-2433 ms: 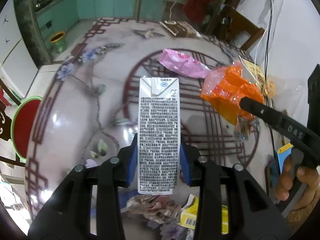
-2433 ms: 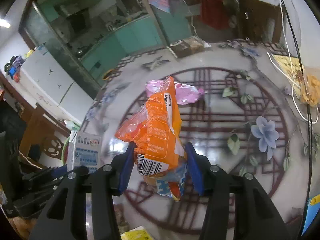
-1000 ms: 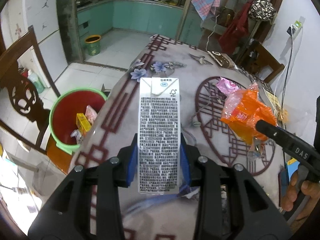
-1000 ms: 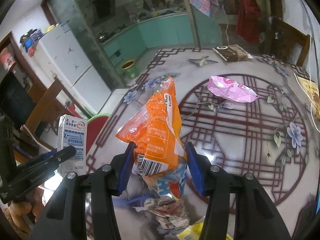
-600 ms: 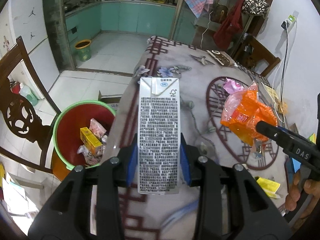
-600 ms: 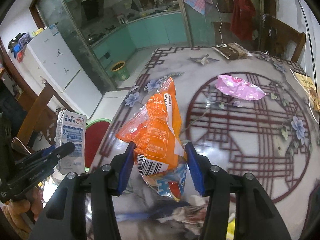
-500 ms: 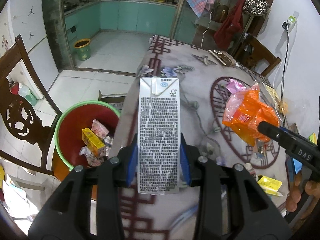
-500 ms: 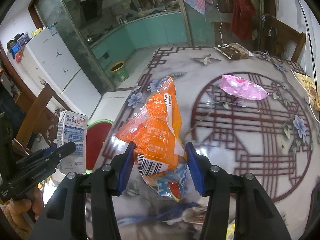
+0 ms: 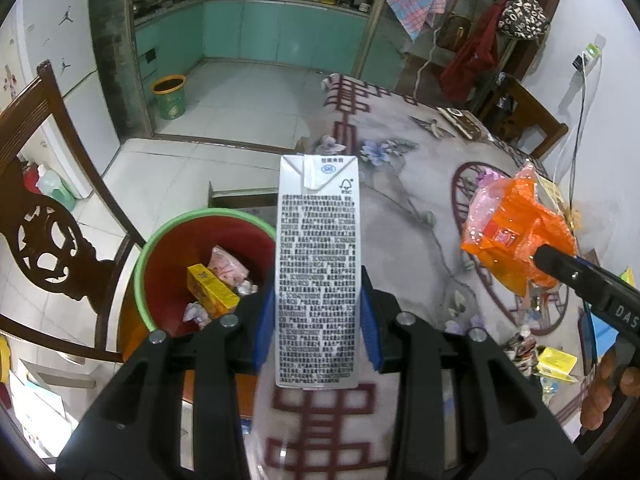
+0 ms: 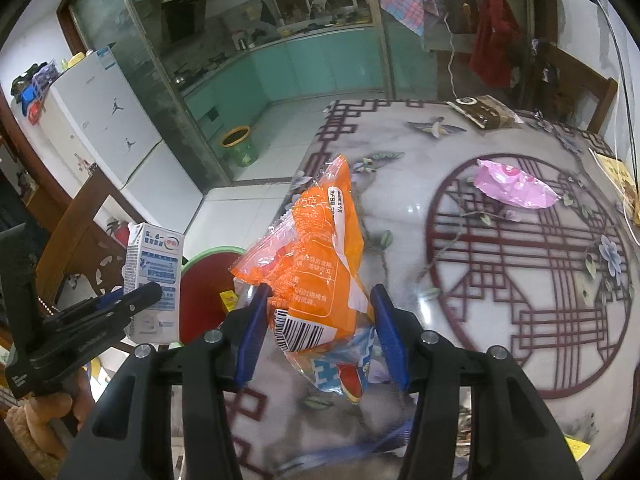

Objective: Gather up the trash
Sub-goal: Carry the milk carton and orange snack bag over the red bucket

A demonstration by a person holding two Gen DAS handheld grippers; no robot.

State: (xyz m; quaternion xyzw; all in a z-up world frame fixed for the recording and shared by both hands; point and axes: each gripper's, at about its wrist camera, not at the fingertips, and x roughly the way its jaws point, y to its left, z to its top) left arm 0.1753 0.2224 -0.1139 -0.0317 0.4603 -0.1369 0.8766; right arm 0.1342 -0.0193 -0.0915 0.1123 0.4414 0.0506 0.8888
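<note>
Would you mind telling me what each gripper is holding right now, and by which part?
The left gripper clamps the milk carton by its lower side walls. The right gripper clamps the orange snack bag across its lower, barcode end.

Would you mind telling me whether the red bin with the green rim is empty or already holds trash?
Holds trash: the red bin with the green rim contains a yellow box and crumpled wrappers.

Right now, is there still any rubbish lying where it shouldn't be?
Yes. A pink wrapper still lies on the table, and a yellow packet with other scraps sits near its edge. The milk carton and orange snack bag are already held in the grippers, near the red bin.
</note>
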